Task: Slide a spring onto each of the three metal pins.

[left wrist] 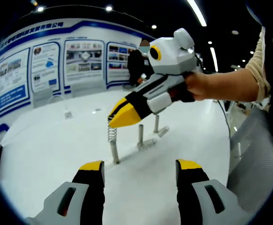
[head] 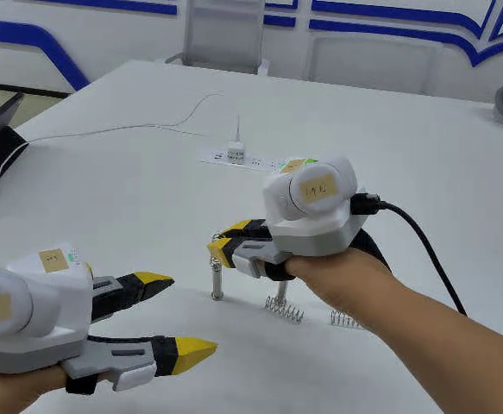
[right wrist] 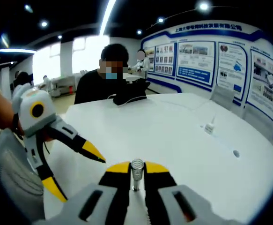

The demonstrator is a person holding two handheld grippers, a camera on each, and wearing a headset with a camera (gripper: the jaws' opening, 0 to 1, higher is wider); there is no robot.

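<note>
Status: spring 1 of 3 is in progress, and by my read nothing is seated yet. The right gripper (head: 219, 247) has its jaws pressed together on a spring (left wrist: 112, 134). The coil is upright, right under the yellow tips and over the top of the near pin (left wrist: 114, 153). In the right gripper view the coil stands between the tips with pin shaft showing just below it. It looks started on the pin's top end but not run down, since most of the shaft under the coil is bare. The middle pin (left wrist: 140, 134) and far pin (left wrist: 156, 123) stand back from those tips, under the right gripper's body. Both are bare. Two loose springs lie flat on the table (head: 147, 190) back there: one spring on its side (left wrist: 148, 143) just beside the middle pin, and the other loose spring (left wrist: 163, 131) near the far pin, below the hand. The left gripper (head: 180, 315) has its jaws spread with nothing between them. It sits low over the table, well apart from the pins, and points toward the right gripper's tips (standby, as far as I can judge). Left to do: let this coil go so it drops down the near pin, then pick up each loose spring and thread it onto a bare pin. Call it under a third done.
</note>
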